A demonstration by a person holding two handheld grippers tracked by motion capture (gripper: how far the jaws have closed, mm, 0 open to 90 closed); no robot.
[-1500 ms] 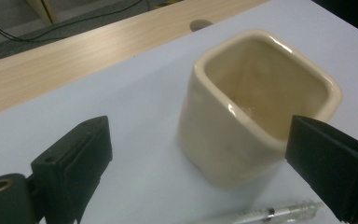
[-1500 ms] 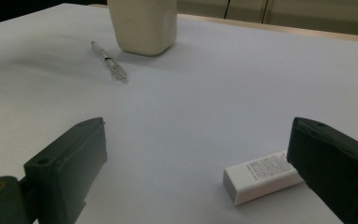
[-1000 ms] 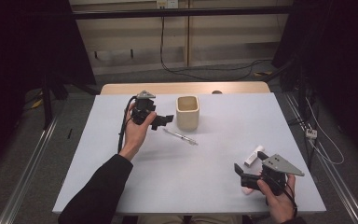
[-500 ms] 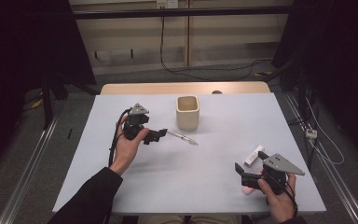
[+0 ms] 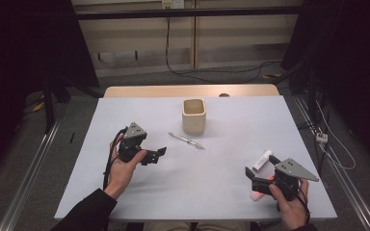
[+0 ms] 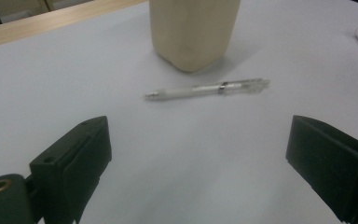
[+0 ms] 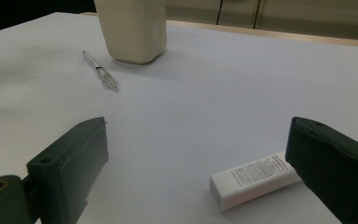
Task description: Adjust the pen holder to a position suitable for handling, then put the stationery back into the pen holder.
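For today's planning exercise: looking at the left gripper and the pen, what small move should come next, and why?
Probably ease the left gripper forward toward the pen. Its jaws stand open and empty, and the pen lies flat ahead of them, beside the cup.

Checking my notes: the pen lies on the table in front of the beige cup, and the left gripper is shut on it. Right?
Not quite: the left gripper is open, fingers wide apart, short of the pen, as the left gripper view shows. The pen does lie before the beige cup.
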